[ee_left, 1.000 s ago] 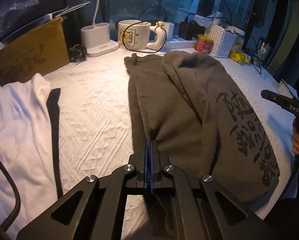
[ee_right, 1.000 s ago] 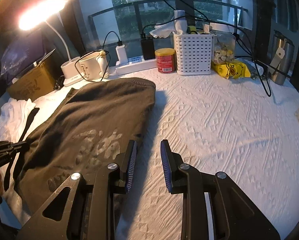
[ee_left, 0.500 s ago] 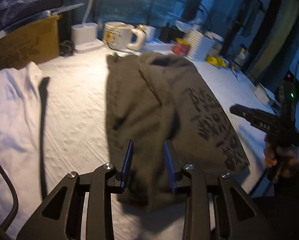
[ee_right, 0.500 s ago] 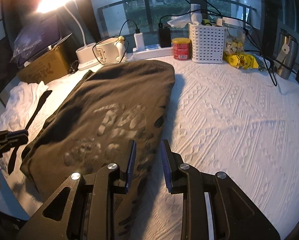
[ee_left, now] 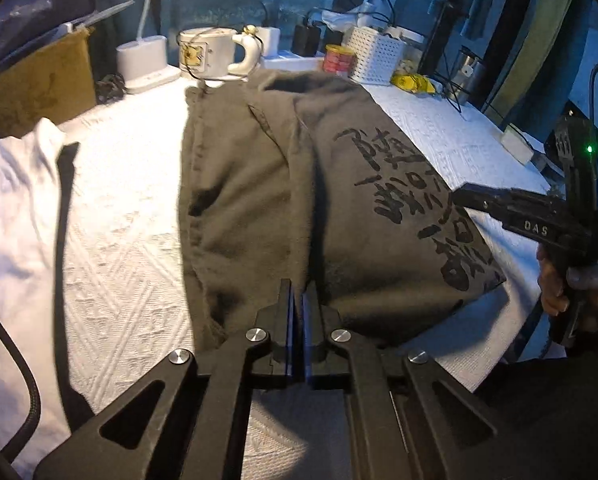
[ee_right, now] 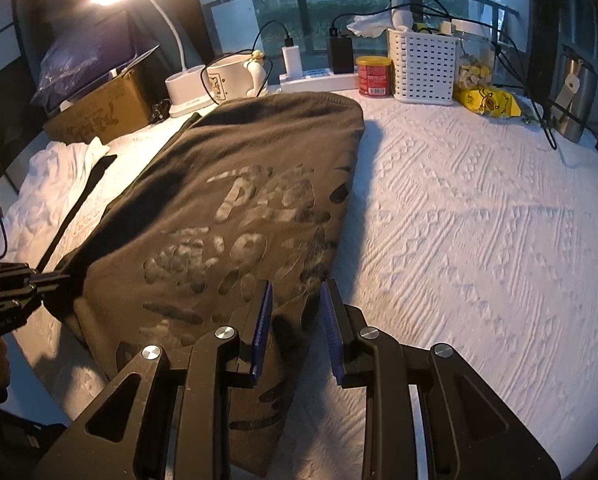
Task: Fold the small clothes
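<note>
Left wrist view: the left gripper point(ee_left: 297, 300) was pinched shut on the near edge of the dark shirt point(ee_left: 299, 184), which ran long, away toward the mug point(ee_left: 209, 54).

Right wrist view: the right gripper point(ee_right: 297, 304) hung with its jaws apart, holding nothing, over the shirt's near right edge on the white cover point(ee_right: 479, 220).

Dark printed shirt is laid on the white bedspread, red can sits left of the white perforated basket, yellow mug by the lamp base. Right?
Not quite: the mug is white, not yellow, as the right wrist view shows. The rest holds: dark printed shirt on the white bedspread, red can left of the white perforated basket.
</note>
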`<state>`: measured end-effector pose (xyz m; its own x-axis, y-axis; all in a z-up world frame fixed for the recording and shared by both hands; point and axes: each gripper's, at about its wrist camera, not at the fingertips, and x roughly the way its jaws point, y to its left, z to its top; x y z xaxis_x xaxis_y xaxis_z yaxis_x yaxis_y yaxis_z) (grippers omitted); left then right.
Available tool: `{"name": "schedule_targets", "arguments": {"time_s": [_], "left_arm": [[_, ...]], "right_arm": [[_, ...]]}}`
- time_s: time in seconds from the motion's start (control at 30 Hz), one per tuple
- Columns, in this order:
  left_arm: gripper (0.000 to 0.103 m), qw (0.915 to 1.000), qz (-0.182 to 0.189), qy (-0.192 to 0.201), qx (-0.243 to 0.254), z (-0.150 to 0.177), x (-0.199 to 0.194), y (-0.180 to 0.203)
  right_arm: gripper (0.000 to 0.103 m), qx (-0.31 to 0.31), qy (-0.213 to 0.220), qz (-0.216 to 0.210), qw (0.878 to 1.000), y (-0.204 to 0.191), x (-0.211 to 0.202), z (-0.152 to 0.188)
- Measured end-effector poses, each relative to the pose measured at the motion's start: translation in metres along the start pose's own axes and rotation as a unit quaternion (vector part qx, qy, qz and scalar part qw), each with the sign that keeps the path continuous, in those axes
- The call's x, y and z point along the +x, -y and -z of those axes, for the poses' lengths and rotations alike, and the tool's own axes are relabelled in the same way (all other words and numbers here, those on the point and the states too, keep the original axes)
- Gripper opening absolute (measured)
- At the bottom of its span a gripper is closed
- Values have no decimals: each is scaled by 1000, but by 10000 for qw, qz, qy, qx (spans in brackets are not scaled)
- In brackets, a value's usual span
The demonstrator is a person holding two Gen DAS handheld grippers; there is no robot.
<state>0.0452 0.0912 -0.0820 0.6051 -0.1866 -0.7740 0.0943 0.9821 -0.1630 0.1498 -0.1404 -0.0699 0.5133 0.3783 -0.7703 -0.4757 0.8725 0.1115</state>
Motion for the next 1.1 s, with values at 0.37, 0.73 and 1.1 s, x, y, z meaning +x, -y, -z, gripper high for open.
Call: {"name": "schedule_targets", "arguments": {"time_s": [0.37, 0.73, 1.1], "left_arm": [[5, 9999, -59, -126, -30, 11, 3, 0], [36, 9986, -362, 159, -353, 15, -17, -16], [55, 9984, -273, -56, -491, 20, 4, -13]], "right_arm": [[38, 117, -92, -4, 9999, -1, -4, 17], [49, 103, -92, 23, 9999, -12, -6, 40], [49, -40, 98, 144, 9998, -17, -6, 46]]}}
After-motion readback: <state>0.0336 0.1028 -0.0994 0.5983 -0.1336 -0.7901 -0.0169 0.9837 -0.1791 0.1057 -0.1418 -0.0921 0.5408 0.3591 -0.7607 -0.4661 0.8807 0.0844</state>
